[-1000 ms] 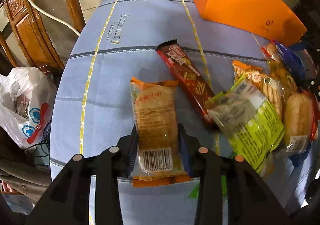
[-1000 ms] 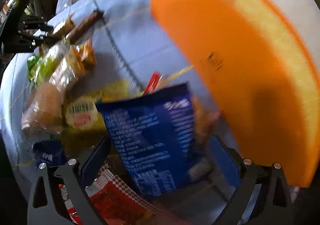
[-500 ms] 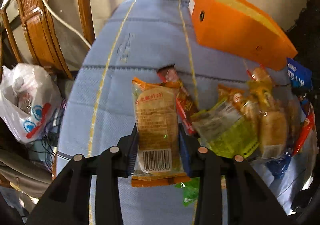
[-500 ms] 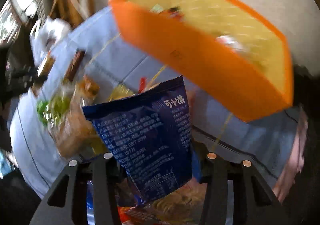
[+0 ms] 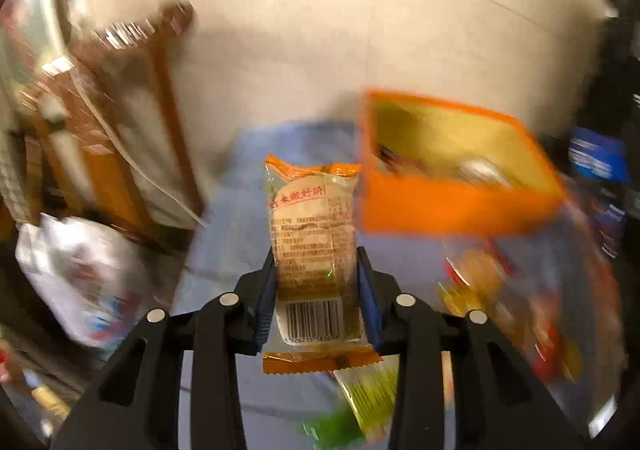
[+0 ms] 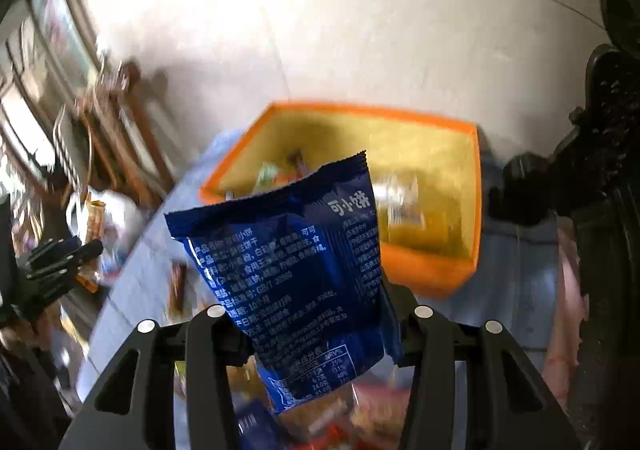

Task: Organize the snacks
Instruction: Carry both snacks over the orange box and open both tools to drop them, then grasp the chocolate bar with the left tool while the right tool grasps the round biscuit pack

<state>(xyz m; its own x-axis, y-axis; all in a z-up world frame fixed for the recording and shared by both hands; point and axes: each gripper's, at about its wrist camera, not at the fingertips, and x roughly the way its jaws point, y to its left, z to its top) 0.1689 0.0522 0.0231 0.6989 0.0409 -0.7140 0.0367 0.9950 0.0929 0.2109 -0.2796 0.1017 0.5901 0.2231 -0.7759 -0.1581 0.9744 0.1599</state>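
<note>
My left gripper [image 5: 316,290] is shut on an orange-ended bread packet [image 5: 312,234] and holds it up in the air, left of and in front of the orange box [image 5: 460,205]. My right gripper [image 6: 312,314] is shut on a dark blue snack bag [image 6: 292,270] and holds it above the table, in front of the orange box [image 6: 432,270]. The box is open, has a yellow inside and holds several snacks. The blue bag also shows at the right edge of the left wrist view [image 5: 596,161]. The other gripper [image 6: 60,266] shows at the left in the right wrist view.
A blue cloth covers the table [image 5: 248,209]. Loose snack packets [image 5: 500,290] lie on it at the right, a green one [image 5: 372,394] below my left gripper. A wooden chair [image 5: 120,137] and a white plastic bag [image 5: 84,278] are left of the table. A dark carved post [image 6: 600,169] stands at the right.
Both grippers have risen with their packets and tilted up toward the orange box, whose open inside now shows in both views. The views are blurred by motion.
</note>
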